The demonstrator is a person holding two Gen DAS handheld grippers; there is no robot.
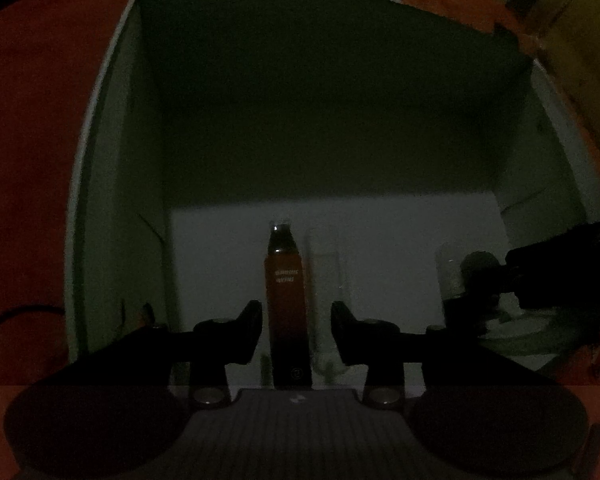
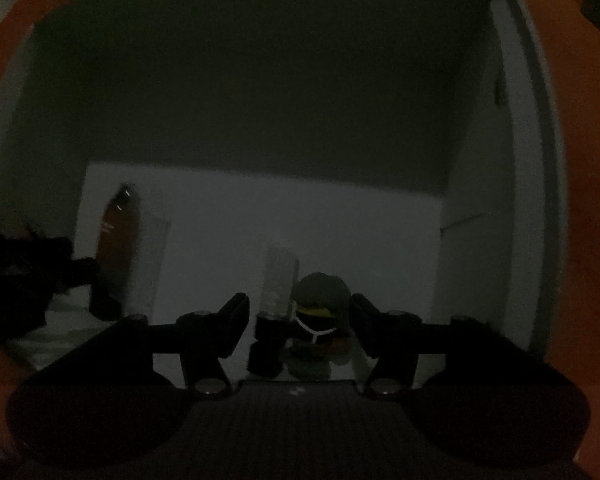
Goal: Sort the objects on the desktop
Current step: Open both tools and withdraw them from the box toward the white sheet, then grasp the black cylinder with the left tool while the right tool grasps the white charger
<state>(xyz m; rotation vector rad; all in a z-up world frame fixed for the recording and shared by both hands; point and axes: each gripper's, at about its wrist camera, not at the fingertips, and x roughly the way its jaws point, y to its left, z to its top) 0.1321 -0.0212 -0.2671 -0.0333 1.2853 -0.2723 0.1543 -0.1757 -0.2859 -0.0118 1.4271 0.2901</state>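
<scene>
Both grippers reach down into a white box (image 1: 116, 160) in very dim light. My left gripper (image 1: 296, 320) is open. An upright dark orange bottle (image 1: 286, 288) in a clear sleeve stands between its fingers, and a slim gap shows on each side. My right gripper (image 2: 300, 320) is open too. Between its fingers sit a small toy figure (image 2: 320, 308) with a dark hat and a yellow band, and a clear tube (image 2: 278, 292) on a black base. The pads touch neither. The orange bottle (image 2: 118, 240) also shows at the left of the right wrist view.
The box walls (image 2: 480, 200) rise on every side, and its pale floor (image 1: 380, 240) shows beyond the objects. An orange tabletop (image 1: 28, 160) surrounds the box. A dark cable (image 1: 16, 316) lies on it at the left. The two grippers are close together inside the box.
</scene>
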